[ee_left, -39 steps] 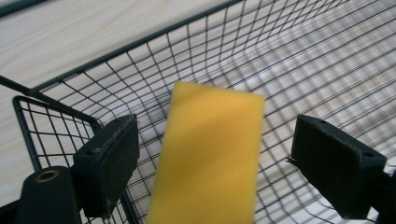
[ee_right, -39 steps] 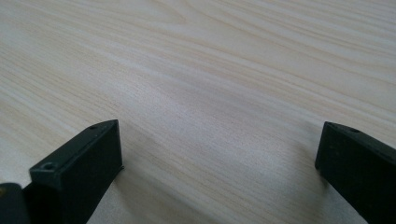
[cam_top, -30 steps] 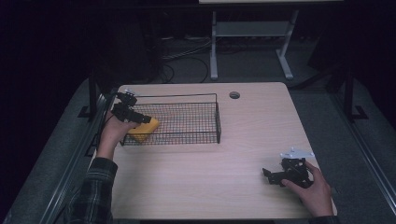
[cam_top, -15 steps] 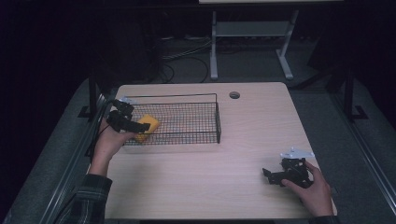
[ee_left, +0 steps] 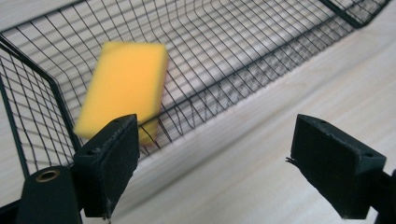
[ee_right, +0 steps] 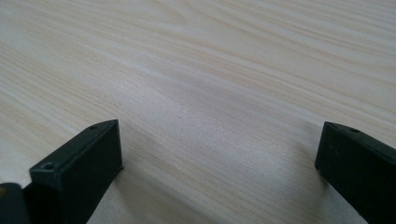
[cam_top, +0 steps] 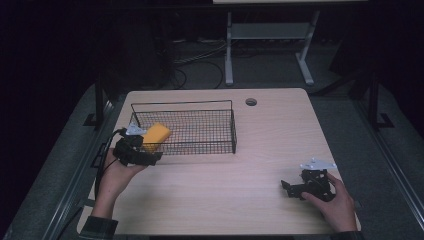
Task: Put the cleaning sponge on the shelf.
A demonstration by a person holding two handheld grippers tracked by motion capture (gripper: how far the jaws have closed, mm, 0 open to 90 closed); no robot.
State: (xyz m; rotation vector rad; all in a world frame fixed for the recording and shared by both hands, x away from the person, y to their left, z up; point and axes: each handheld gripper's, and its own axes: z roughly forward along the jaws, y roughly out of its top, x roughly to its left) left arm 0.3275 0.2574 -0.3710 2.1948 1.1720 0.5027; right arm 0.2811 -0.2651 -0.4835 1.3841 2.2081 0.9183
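High view, table: a light wooden table stands on a dark floor, with a round hole near its far edge
High view, basket: a black wire basket sits on the far left part of the table
High view, sponge: a yellow sponge is tilted at the basket's near left corner, over the wire wall; whether it rests on the wire cannot be told
High view, left gripper: the left gripper is held in the left hand just outside the basket's near left corner, close beneath the sponge
High view, right gripper: the right gripper is held low in the right hand at the near right of the table, well apart from the basket, jaws pointing left

Left gripper view, jaws: the two black jaws stand wide apart with only bare table between them; they grip nothing
Left gripper view, sponge: blurred, above and behind the left-hand jaw, its lower end by the basket's near rim
Left gripper view, basket: wire mesh runs across the top of the frame

Right gripper view, jaws: spread wide, nothing held
Right gripper view, surface: pale wood grain lies close beneath and between them
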